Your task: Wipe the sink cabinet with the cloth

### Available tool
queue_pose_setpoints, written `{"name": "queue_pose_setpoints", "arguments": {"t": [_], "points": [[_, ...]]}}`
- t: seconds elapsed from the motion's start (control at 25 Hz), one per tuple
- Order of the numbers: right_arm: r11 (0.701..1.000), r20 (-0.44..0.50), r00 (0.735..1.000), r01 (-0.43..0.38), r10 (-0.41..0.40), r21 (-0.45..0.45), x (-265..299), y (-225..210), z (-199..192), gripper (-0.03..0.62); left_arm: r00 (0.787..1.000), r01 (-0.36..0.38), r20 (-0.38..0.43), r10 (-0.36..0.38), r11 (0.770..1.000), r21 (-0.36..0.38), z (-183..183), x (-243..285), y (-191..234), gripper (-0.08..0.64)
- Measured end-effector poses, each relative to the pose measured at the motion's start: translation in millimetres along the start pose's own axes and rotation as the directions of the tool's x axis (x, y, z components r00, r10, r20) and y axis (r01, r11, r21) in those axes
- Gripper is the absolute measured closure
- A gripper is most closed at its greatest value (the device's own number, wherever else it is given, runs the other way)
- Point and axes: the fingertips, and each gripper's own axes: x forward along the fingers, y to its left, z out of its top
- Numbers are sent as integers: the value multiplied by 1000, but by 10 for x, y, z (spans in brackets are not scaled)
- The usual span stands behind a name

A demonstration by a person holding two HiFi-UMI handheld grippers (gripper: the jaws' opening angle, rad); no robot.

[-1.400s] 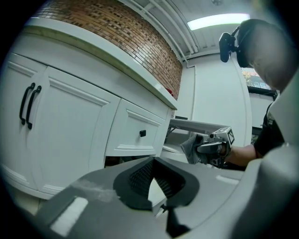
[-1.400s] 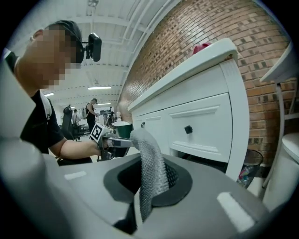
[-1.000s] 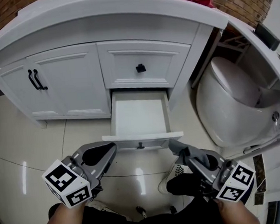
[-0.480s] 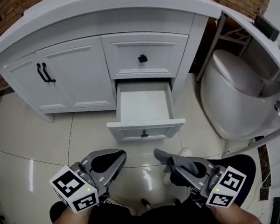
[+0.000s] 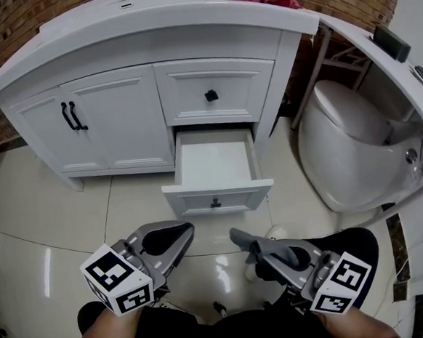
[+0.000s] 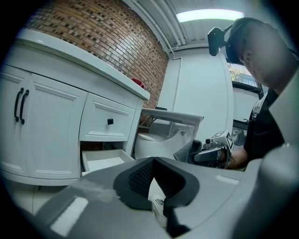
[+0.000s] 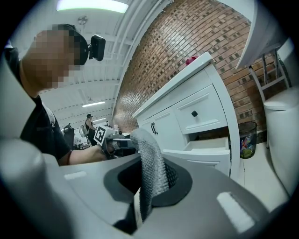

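I see a white ceramic toilet standing on the glossy cream tiled floor. A red-brown brick wall rises behind, with a small black waste bin holding colourful contents at its foot.

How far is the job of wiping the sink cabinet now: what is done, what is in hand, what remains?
Done: the grey cloth is already gripped in the right gripper; the lower drawer stands pulled out. In hand: both grippers hang over the floor, apart from the sink cabinet; the left gripper is shut and empty. Left: the wiping itself; the cloth touches no surface yet.
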Motion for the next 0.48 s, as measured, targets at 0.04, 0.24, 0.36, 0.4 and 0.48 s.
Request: {"name": "queue_pose_setpoints", "arguments": {"t": [0.04, 0.24, 0.36, 0.4, 0.48], "points": [[1000, 1, 1000, 1, -1, 1, -1, -4, 6, 568, 1000, 2, -6, -2, 1000, 3, -20, -15, -24, 558], [1000, 0, 1000, -1, 1, 4, 32, -37, 4, 568, 1000, 8, 12, -8, 1000, 0, -1, -101, -94, 558], [1000, 1, 1000, -8, 8, 9, 54, -20, -1, 568, 999, 11, 36, -10, 1000, -2, 64, -150, -114, 558], [1000, 1, 1000, -13, 13, 10, 62, -5, 1, 568, 999, 7, 40, -6, 1000, -1, 76, -162, -104, 558], [1000, 1, 1000, -14, 14, 1, 73, 18, 6, 568, 999, -6, 40, 7, 1000, -4, 83, -176, -65, 558]]}}
